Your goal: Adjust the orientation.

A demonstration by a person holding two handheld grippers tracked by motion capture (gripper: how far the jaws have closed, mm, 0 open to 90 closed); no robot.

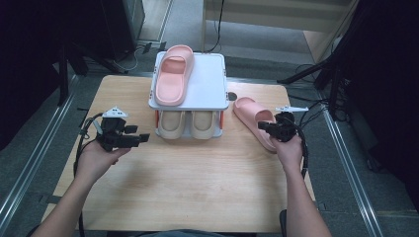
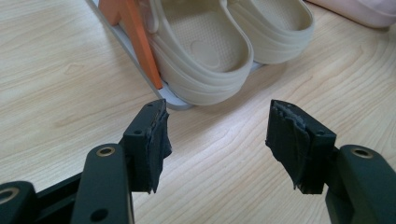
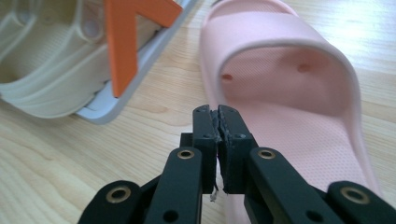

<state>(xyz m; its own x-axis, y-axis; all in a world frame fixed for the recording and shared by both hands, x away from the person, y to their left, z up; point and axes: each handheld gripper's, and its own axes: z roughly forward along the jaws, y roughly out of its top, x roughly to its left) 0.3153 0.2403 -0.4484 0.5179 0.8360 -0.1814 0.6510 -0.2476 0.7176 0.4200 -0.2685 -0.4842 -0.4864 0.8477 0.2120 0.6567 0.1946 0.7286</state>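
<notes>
Pink slipper point(image 3: 299, 93) lies flat on the tabletop point(image 1: 197, 187) just to the right of the shoe rack point(image 1: 210, 91), toe end toward the rack's far side and heel toward the person. Right tongs point(image 3: 217, 116) sit at its near left rim with the jaws pressed together; the right gripper view shows the pads meeting at the edge of the sole, and I cannot tell whether any of the rim is pinched between them. If they bit only air or a thin lip of soft foam, a lift would likely leave the slipper behind or let it swing and drop.

Its mate, the other pink slipper point(image 1: 173, 74), already rests on the rack's grey top shelf point(image 1: 212, 74), leaving a bare space beside it. A careless swing could knock that one askew or off.

Beneath the shelf, two beige slippers point(image 2: 219, 51) fill the lower tier, and an orange brace point(image 2: 137, 42) stands at the corner nearest the pink slipper, close enough to catch the sole on the way up.

Left tongs point(image 2: 217, 135) hover wide and empty over the tabletop before the rack, well apart from the right hand point(image 1: 289, 148).
</notes>
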